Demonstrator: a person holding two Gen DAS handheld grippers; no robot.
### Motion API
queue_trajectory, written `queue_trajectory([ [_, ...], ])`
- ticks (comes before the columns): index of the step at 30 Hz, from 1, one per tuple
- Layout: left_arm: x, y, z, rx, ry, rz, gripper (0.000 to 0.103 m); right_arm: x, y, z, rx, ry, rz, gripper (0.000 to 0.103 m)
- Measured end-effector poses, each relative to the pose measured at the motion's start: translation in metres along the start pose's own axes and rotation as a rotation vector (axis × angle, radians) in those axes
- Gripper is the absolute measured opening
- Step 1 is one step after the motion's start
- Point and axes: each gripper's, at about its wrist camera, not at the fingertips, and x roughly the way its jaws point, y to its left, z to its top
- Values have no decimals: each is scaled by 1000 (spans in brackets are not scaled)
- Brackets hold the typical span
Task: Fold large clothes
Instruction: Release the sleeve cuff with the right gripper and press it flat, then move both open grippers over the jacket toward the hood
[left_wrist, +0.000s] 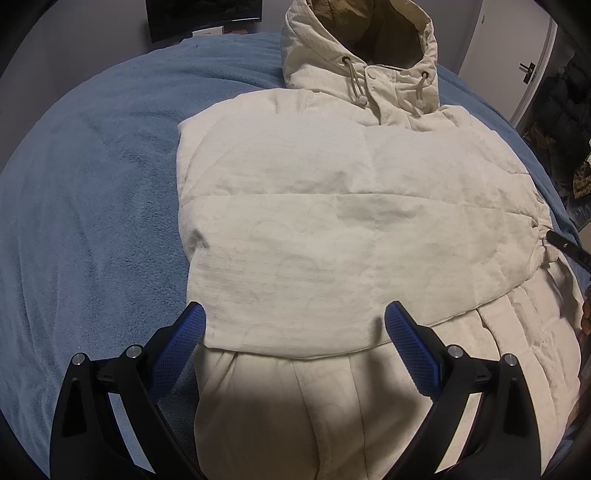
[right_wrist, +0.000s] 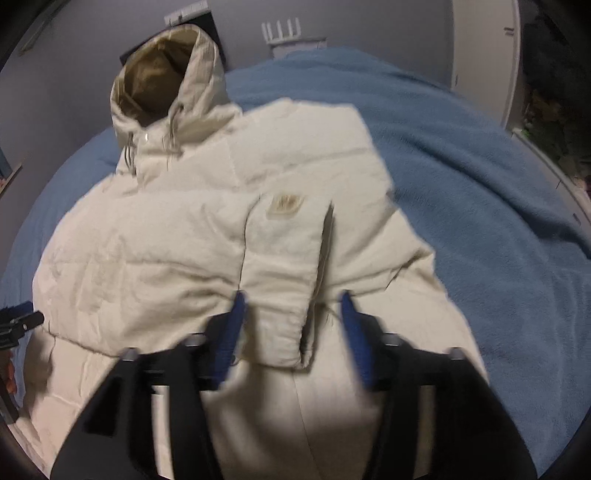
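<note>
A cream hooded jacket (left_wrist: 332, 221) lies spread on a bed covered with a blue blanket (left_wrist: 92, 184), its hood (left_wrist: 362, 51) at the far end from both tools.

The left wrist view shows the left tool (left_wrist: 293, 314) released, its blue pads wide apart over the near edge of a panel folded across the jacket's body; the pads press on nothing. At that view's right edge, a dark tip of the right tool (left_wrist: 565, 245) shows beside the jacket's side.

Only the right wrist view, which is blurred, shows a sleeve (right_wrist: 284, 277) with a small patch (right_wrist: 286, 203), laid over the jacket's front and ending just ahead of the right tool (right_wrist: 291, 299). That tool is released too: the sleeve cuff sits between its separated pads, not pinched. The left tool (right_wrist: 22, 321) appears at this view's left edge.
</note>
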Motion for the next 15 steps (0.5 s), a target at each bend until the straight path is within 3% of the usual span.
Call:
queue_trajectory([
  [4,-6,-1,1,9,-43,-7,94,-14,13,8,-60,-86,-35,84],
  [8,-15,-11,3,51,-138,-1,96,-20,27,9,-116,-141,-33,94],
  [11,-18,-21,3,94,-185,30,96,-15,36,10,-149,-150,-27,95],
  [15,-5,-38,3,134,-174,47,96,0,41,11,-129,-102,-12,95],
])
